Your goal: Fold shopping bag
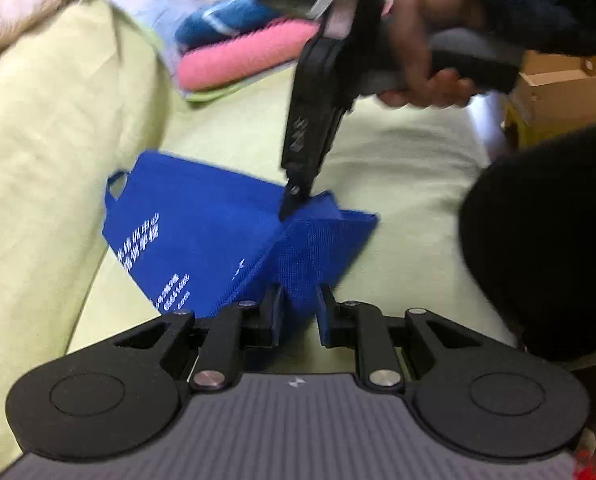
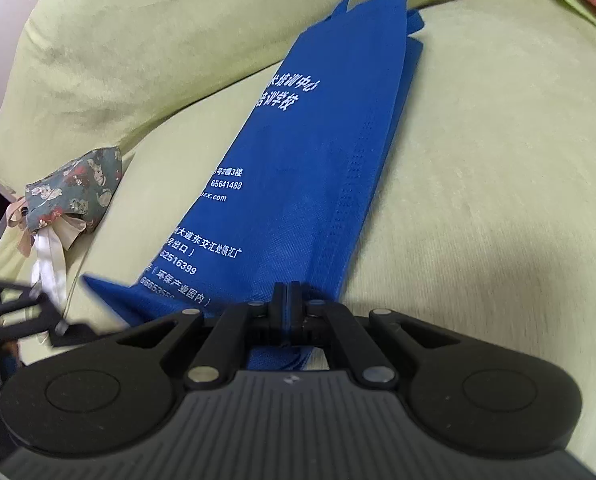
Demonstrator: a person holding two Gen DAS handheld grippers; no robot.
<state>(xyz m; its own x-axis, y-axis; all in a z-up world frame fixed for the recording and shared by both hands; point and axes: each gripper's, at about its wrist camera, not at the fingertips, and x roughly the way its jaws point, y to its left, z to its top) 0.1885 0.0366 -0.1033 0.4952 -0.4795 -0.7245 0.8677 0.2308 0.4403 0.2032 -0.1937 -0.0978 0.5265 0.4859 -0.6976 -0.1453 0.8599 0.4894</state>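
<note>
A pale yellow-green sofa (image 2: 478, 168) fills the scene, its plump back cushion (image 2: 145, 40) rising at the left. At the far end lie folded towels, pink (image 1: 241, 54) under blue (image 1: 221, 20), with a cardboard box (image 1: 566, 88) at the right. A floral cloth pouch (image 2: 73, 192) sits by the cushion.

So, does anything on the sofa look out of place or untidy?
Nothing is damaged or spilled. The blue bag lies slanted, its near end bunched up in a ridge. A floral cloth pouch sits crumpled in the gap beside the sofa cushion, its pale strings trailing out.
</note>
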